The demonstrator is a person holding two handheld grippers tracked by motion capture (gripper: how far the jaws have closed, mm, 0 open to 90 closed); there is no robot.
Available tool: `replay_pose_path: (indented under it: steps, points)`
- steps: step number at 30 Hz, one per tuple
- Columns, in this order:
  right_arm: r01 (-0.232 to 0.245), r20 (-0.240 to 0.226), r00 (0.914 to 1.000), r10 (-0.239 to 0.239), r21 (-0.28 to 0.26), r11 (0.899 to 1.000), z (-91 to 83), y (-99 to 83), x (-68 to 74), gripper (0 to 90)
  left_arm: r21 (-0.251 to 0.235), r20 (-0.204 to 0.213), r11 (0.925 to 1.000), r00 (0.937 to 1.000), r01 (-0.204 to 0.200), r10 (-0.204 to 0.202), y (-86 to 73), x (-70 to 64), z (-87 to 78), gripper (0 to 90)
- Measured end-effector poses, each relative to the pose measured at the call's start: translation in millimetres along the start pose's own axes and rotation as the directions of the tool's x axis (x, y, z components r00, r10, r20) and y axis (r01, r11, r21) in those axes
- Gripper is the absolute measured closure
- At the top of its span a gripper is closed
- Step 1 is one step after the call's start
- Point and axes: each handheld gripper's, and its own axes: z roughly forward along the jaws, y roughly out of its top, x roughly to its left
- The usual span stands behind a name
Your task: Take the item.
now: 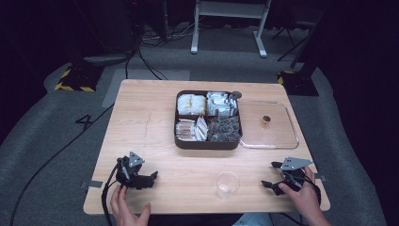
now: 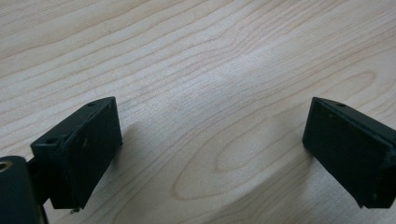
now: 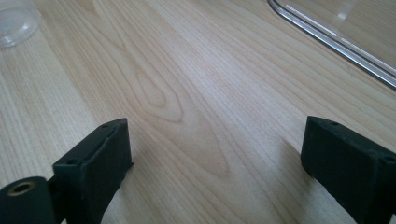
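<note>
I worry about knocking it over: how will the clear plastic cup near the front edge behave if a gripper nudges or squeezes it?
The clear plastic cup looks thin-walled and empty, so probably very light: a nudge may slide or tip it. It stands upright on bare table; once tipped, it would likely roll. Squeezing hard would probably buckle it.

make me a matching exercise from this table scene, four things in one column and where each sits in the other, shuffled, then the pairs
Things:
1. clear cup
2. compartment box
3. clear lid
4. left gripper

Places:
A. middle of the table, far half
B. near edge, left side
C. near edge, between the two grippers
D. flat on the table, against the box's right side

Pairs: 1-C, 2-A, 3-D, 4-B
</note>
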Motion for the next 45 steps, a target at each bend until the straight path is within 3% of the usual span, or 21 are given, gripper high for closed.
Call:
replay_pose_path:
  steps: [21,23,24,25,26,27,30,36,45]
  points:
    - [0.006,0.002,1.0000,-0.006,-0.001,1.000,1.1,0.7,-0.6,8.7,0.006,-0.008,0.9999,0.9999,0.012,-0.012,1.3,-1.6,1.2,3.4]
    - [0.006,0.003,1.0000,-0.006,-0.001,1.000,1.0,0.6,-0.5,8.8,-0.010,-0.019,0.9997,0.9996,0.020,-0.020,0.9,-2.2,0.1,6.2]
    - [0.006,0.003,1.0000,-0.006,-0.002,1.000,1.0,0.6,-0.5,8.8,-0.010,-0.019,0.9997,0.9996,0.020,-0.020,0.9,-2.2,0.1,12.1]
    - [0.006,0.003,1.0000,-0.006,-0.002,1.000,1.0,0.6,-0.5,8.8,-0.017,-0.022,0.9993,0.9992,0.033,-0.034,0.3,-3.1,-2.0,12.1]
    - [0.005,0.007,1.0000,-0.005,-0.003,1.000,0.7,0.3,0.4,9.7,0.009,-0.043,0.9983,0.9974,0.058,-0.058,1.5,-4.7,-7.4,24.2]
    - [0.007,0.008,0.9999,-0.007,-0.004,1.000,0.3,0.0,1.0,10.2,0.040,-0.055,0.9970,0.9964,0.066,-0.064,2.7,-5.6,-10.9,26.0]
    - [0.004,0.011,0.9999,-0.004,-0.004,1.000,-0.5,-0.6,2.2,10.5,0.003,-0.053,0.9976,0.9962,0.069,-0.069,4.8,-7.8,-18.6,29.0]
    - [0.003,0.012,0.9999,-0.003,-0.004,1.000,-0.7,-0.8,2.4,10.5,-0.026,-0.010,0.9970,0.9973,0.073,-0.073,14.3,-10.7,-33.8,29.3]
    - [0.002,0.011,0.9999,-0.002,-0.004,1.000,-0.7,-0.7,2.4,10.5,-0.054,0.016,0.9973,0.9986,0.051,-0.050,31.6,-20.4,-57.6,29.6]
